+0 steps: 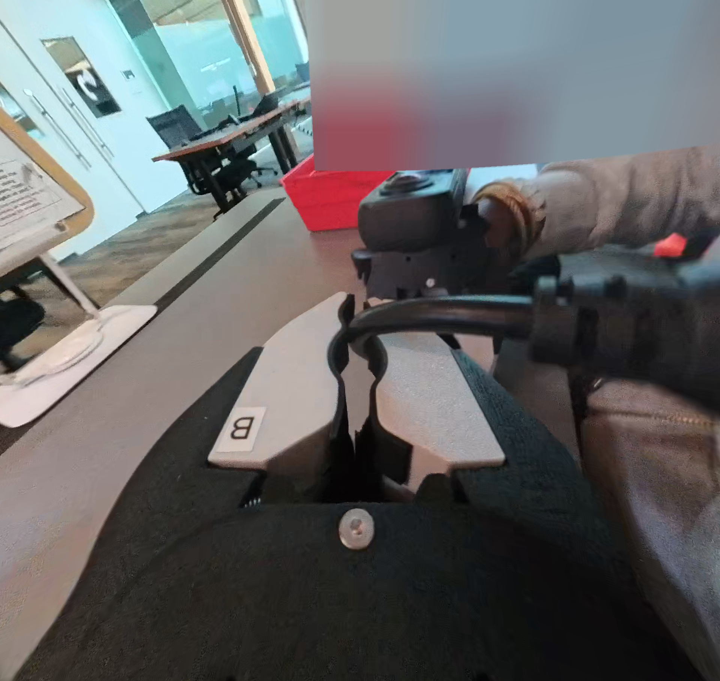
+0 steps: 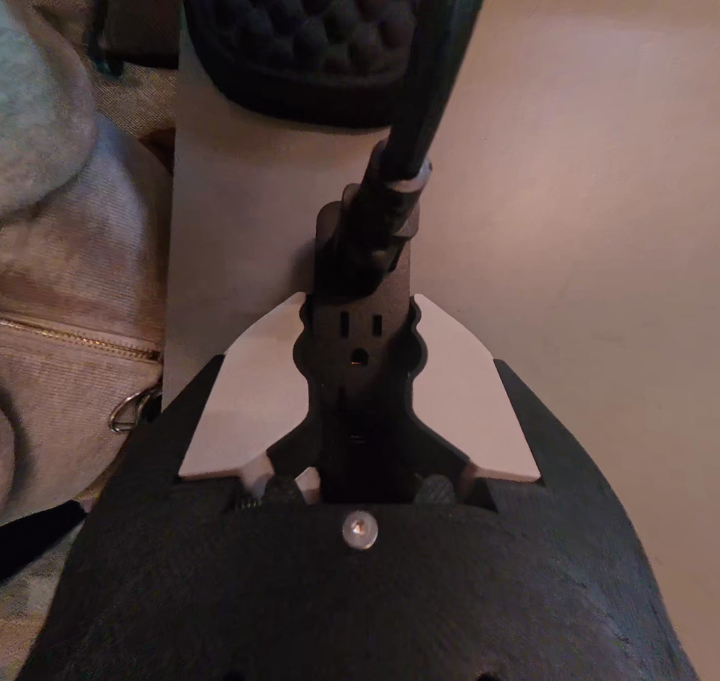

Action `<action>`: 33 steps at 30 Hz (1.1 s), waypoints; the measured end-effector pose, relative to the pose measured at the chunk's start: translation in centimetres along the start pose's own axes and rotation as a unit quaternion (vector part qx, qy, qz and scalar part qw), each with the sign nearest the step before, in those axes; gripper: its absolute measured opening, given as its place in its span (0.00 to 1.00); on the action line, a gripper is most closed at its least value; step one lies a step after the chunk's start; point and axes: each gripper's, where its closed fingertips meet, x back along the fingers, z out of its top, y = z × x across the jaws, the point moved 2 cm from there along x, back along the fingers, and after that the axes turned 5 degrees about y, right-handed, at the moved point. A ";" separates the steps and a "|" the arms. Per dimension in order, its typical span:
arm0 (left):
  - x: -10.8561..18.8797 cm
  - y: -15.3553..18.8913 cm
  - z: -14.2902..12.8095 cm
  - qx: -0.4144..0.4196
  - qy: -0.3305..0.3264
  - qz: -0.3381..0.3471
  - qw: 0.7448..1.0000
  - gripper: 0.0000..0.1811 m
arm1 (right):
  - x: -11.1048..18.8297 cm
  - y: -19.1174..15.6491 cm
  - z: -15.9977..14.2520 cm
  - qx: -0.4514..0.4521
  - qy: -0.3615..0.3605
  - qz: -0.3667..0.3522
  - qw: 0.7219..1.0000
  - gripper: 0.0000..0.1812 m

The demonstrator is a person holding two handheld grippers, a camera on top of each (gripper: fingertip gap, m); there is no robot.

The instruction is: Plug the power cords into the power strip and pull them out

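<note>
My left gripper [image 1: 356, 323] pinched narrow on one black power cord [image 1: 440, 312]; cord arcs right into plug end, blurred. My right gripper [image 2: 360, 335] clamped on one black power strip [image 2: 360, 335], held over tan table [image 2: 565, 234]. One empty outlet visible between my fingers; second, lower one dim, cannot confirm. One plug [image 2: 362, 249] seated just past fingertips, cord rising away. One red bin [image 1: 323, 203] on table behind.

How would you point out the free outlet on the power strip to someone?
Start at the right hand-held gripper, shut on the black power strip. The free outlet sits between its fingers, just below the plugged-in black plug; its three slots show.
</note>
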 end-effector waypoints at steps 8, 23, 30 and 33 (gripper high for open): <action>-0.7 2.8 -1.6 0.003 0.011 -0.078 0.997 0.16 | 1.3 0.0 1.7 0.044 0.082 -0.008 0.996 0.42; -1.8 1.8 -8.0 -0.031 -0.191 -0.152 0.969 0.24 | 2.5 2.3 -0.6 -0.006 -0.002 -0.072 0.997 0.24; -2.6 1.3 -9.0 -0.016 -0.201 -0.195 0.960 0.13 | 2.4 2.5 -0.8 -0.029 -0.003 -0.037 0.999 0.24; -2.6 1.0 -8.5 0.013 -0.157 -0.164 0.974 0.12 | 2.1 2.6 -0.4 -0.046 0.004 -0.013 0.999 0.24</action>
